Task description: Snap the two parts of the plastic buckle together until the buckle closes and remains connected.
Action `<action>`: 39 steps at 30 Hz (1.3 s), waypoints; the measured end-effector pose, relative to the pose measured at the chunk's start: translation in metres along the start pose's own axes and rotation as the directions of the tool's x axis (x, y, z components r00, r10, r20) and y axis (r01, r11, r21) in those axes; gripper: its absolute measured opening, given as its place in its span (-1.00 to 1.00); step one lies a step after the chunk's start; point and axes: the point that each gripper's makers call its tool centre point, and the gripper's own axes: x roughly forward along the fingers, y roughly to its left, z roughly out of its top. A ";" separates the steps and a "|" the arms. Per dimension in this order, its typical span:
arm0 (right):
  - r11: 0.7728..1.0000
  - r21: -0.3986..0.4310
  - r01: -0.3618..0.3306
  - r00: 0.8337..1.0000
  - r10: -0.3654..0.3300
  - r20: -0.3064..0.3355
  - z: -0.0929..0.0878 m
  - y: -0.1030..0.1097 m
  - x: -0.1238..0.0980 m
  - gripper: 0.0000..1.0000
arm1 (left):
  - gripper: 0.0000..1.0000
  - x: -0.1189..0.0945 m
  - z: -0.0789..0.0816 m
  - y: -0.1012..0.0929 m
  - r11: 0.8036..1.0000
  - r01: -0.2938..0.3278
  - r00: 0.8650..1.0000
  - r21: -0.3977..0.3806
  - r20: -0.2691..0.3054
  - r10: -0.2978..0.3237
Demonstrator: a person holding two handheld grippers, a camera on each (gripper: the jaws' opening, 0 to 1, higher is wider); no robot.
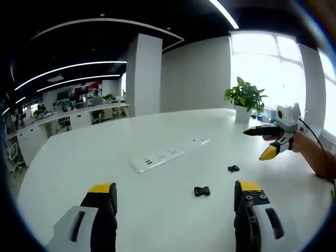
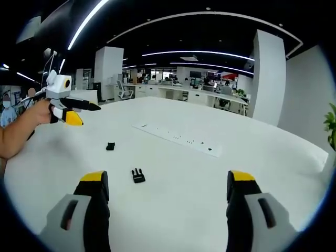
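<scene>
While both buckle halves lie apart on the white bench (image 1: pixel 157 220), the pronged half (image 2: pixel 138 176) and socket half (image 2: pixel 110 146) untouched, the left claw (image 1: pixel 176 195) and right claw (image 2: pixel 169 184) hover spread wide, gripping nothing.

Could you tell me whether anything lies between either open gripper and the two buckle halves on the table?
Nothing visible does. In the left gripper view, bare white table separates the left gripper from the socket half and pronged half. The power strip lies off to the side.
</scene>
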 end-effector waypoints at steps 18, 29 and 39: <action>1.000 0.001 0.000 1.000 0.000 0.005 0.004 -0.004 0.005 0.87 | 0.83 0.011 -0.001 0.003 1.000 -0.005 1.000 -0.002 -0.017 0.005; 1.000 0.002 0.006 1.000 -0.006 0.014 0.010 -0.013 0.007 0.87 | 0.82 0.020 0.013 -0.001 1.000 0.009 1.000 -0.003 0.005 -0.009; 1.000 -0.002 0.002 1.000 -0.002 0.013 0.011 -0.013 0.013 0.86 | 0.80 0.024 0.013 0.006 1.000 0.006 1.000 -0.008 0.003 -0.006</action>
